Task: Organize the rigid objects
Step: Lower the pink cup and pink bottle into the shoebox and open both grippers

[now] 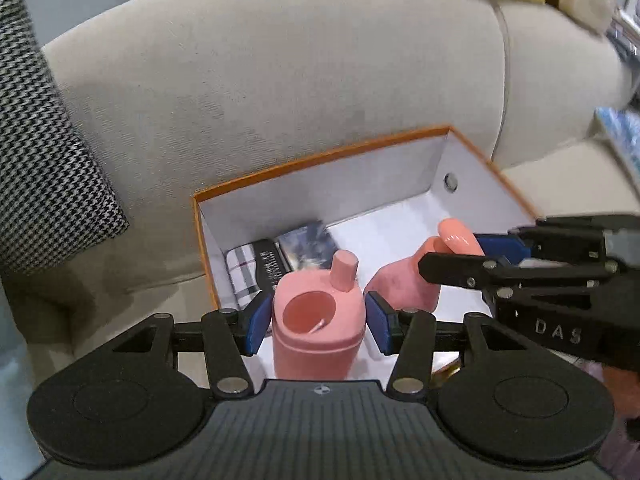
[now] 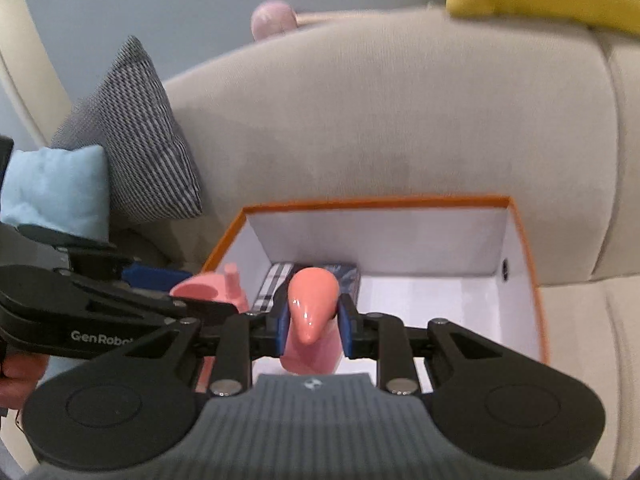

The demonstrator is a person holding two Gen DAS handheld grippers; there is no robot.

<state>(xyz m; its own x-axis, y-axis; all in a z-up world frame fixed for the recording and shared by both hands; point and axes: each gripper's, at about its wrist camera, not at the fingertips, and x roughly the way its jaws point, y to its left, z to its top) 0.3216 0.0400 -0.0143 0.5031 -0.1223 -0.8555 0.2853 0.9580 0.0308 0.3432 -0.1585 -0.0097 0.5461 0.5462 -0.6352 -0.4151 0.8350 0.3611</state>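
Both wrist cams look fwd/down, close-up, toward sofa back (image 1: 280,80); left cam sits leftward. Shared: orange-rimmed box (image 1: 320,162) (image 2: 376,201).

Pink cup (image 1: 318,328), orange-rimmed white box (image 1: 320,162), houndstooth pillow (image 1: 44,152).

Beige sofa (image 1: 280,80) w/ houndstooth cushion (image 1: 44,152), grey wall (image 2: 140,8) behind.

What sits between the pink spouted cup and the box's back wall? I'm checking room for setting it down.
In the left wrist view, a checked item and a dark blue packet lie between the pink spouted cup and the box's back wall.
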